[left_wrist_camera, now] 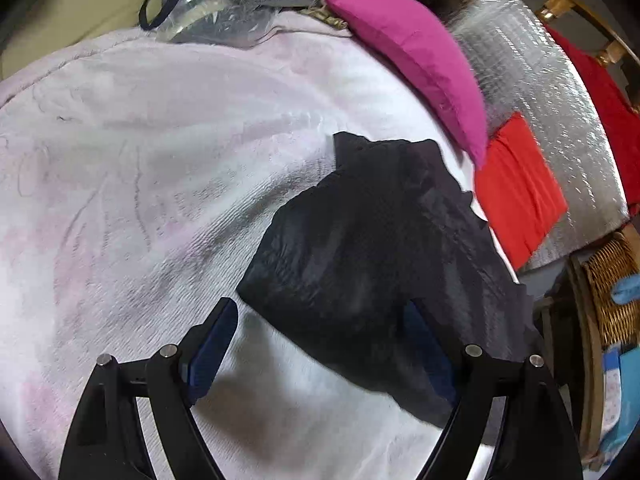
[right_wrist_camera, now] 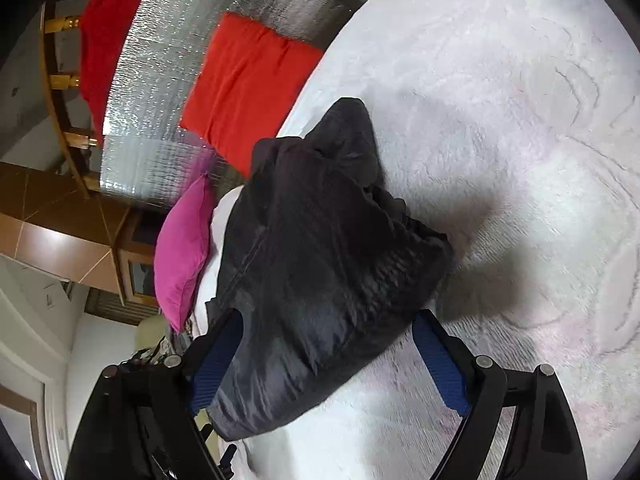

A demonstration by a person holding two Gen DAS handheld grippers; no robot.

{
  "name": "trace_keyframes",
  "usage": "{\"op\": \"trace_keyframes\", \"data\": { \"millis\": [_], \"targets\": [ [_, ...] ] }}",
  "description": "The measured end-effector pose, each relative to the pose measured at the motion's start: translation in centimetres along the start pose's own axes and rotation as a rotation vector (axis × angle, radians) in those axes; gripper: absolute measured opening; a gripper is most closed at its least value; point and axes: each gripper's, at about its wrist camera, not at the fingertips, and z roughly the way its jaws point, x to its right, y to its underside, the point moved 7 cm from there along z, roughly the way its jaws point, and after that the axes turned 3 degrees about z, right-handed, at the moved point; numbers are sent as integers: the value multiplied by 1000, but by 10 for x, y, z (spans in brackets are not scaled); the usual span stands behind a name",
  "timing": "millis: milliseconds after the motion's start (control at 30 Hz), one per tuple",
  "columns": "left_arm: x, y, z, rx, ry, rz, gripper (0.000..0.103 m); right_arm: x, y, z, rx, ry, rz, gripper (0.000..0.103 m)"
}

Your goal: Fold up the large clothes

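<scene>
Crumpled black shiny fabric garment (left_wrist_camera: 372, 248) lay bunched in a wrinkled heap on the pale pink fuzzy blanket (left_wrist_camera: 140, 160), centre-right of the left wrist frame, near a magenta cushion (left_wrist_camera: 420, 56). Left gripper (left_wrist_camera: 320, 344) was spread wide, holding nothing. Right gripper (right_wrist_camera: 328, 348) gaped wide around the garment's (right_wrist_camera: 320, 248) lower edge, not clamped.

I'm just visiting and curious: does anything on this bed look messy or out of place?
The black garment lies crumpled in a heap near the edge of the pale pink blanket, not flat. Both grippers, left and right, are open around it, so folding looks unfinished.
</scene>
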Motion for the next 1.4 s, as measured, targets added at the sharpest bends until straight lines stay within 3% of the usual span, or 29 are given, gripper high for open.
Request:
{"op": "trace_keyframes", "data": {
  "millis": [133, 367, 533, 633, 800, 833, 867, 900, 933, 1000, 1233, 1400],
  "targets": [
    [-1, -5, 13, -12, 15, -55, 85, 1, -6, 10, 42, 35, 26, 88],
    [0, -8, 15, -6, 3, -55, 82, 1, -14, 16, 78, 86, 17, 85],
    [0, -12, 14, -10, -5, -62, 75, -1, -16, 12, 93, 133, -7, 68],
    [1, -12, 13, -8, -13, -54, 73, -7, -14, 10, 96, 155, -49, 67],
    [-1, -12, 18, -15, -19, -61, 73, 1, -18, 13, 99, 157, -4, 68],
    [0, -12, 18, -17, -17, -55, 72, 1, -18, 14, 103, 165, -13, 68],
    [2, -14, 18, -18, -11, -36, 56, 0, -18, 16, 109, 167, -29, 68],
    [5, -16, 18, -23, -11, -17, 39, -1, -19, 18, 107, 168, -42, 61],
    [8, -18, 18, -38, -1, 1, 36, -2, -20, 20, 102, 172, -49, 45],
    [14, -22, 15, -46, 0, 28, 23, -7, -22, 18, 93, 159, -60, 33],
    [39, -36, -17, -2, -15, 96, 16, -50, -25, -15, 101, 119, -161, 22],
    [37, -26, -40, 14, -11, 125, 16, -50, -16, -38, 101, 120, -190, 21]
  ]
}}
